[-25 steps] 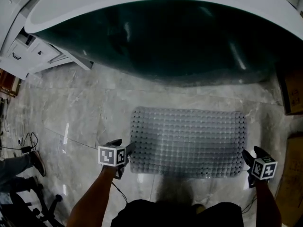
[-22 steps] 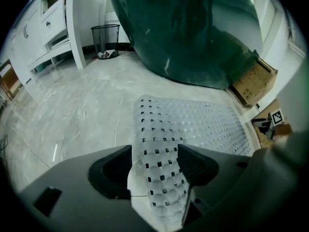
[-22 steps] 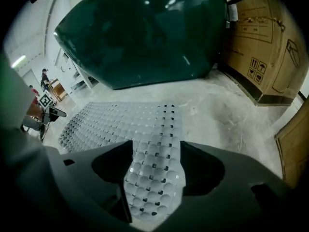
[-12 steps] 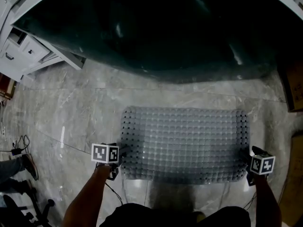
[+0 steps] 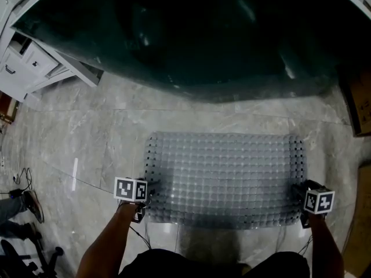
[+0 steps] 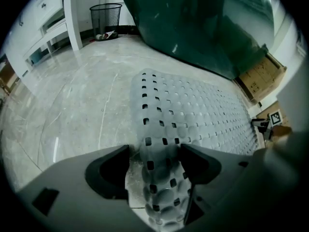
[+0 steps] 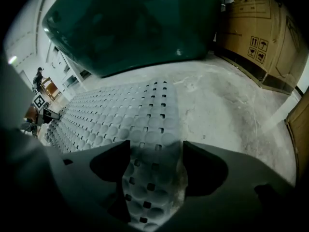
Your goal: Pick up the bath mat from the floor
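A grey translucent bath mat (image 5: 223, 175) with bumps and square holes lies flat on the marble floor in front of the tub. My left gripper (image 5: 149, 193) is at its near left corner. In the left gripper view the jaws are opening, and the mat's corner (image 6: 161, 178) lies between the two fingers (image 6: 108, 170) on the floor. My right gripper (image 5: 298, 193) is at the near right corner. Its jaws are opening too, and the mat's corner (image 7: 152, 173) runs between them. The left gripper (image 6: 155, 153) and right gripper (image 7: 157, 151) both straddle the mat.
A dark green bathtub (image 5: 185, 33) fills the far side. A white cabinet (image 5: 23, 62) stands at the far left with a wire waste basket (image 6: 106, 16) beyond it. Cardboard boxes (image 5: 359, 106) line the right. Cables (image 5: 17, 181) and a person's shoe (image 5: 32, 204) lie at the left.
Both grippers have moved forward and inward onto the mat's near corners; a second ago they stood just off its edge. The mat has not moved.
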{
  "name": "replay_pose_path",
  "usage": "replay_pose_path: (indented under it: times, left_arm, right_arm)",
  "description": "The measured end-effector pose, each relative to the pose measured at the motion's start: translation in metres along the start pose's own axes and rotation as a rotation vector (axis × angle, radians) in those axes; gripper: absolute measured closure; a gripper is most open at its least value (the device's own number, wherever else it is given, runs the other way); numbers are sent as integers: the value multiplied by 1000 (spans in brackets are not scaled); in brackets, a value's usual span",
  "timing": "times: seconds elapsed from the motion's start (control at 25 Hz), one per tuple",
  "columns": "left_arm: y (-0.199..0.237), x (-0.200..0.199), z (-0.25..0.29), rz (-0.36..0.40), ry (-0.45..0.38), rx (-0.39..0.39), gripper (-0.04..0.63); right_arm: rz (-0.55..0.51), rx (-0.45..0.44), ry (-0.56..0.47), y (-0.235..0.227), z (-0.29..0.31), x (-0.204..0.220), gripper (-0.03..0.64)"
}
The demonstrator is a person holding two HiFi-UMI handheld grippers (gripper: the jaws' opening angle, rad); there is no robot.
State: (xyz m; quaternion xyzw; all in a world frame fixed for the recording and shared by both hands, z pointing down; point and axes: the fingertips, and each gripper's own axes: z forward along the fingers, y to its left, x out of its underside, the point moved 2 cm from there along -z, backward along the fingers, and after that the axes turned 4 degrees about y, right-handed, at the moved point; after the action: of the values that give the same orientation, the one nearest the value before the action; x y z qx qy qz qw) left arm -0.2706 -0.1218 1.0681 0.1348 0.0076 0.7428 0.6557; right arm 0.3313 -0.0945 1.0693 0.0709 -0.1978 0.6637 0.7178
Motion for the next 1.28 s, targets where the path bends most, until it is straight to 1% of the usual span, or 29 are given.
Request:
replay_pose_path:
  times: [0.12,0.2,0.24,0.32,0.36,0.52,0.68,0.72,0.84,1.0,1.12,1.28]
  left_arm:
    - [-1,-1,0,19,-5,-15,284]
    - [-5,-1,-1,37,-8,-2,299]
    - [-8,0,-1,46,-11,13,317]
    - [-15,-1,-1,64,-20,39,401]
    - [-17,-1,-1,75,-25,40,422]
    - [-21,-2,-3,113,-44,48,471]
    - [-30,-5,-9,159,-89,75,516]
    - [-32,-6,-11,168,-103,87,526]
    - [-39,-6,-21,183,-144,129,545]
    - [-50,-10,-40,200,-199,170,548]
    - [-62,-14,-58,228,-241,189,551]
    - [-77,-27,-90,251,-313,191,552]
  right_arm:
    - [-10,19,2,3,0,-2,301]
    - [-6,24,4,3,-1,-1,308]
    - [-4,24,7,3,-1,-1,313]
    - [-1,13,16,6,-2,-1,329]
    - [0,1,20,9,-2,-1,346]
    - [15,-59,23,24,-2,-3,441]
    - [-27,-77,-7,36,-6,-8,528]
    - [-33,-79,-18,38,-8,-9,539]
    - [-29,-101,-50,43,-16,-10,551]
    - [-32,-131,-92,46,-32,-17,554]
    - [-50,-138,-129,51,-50,-28,555]
    - [-62,-186,-172,64,-73,-42,557]
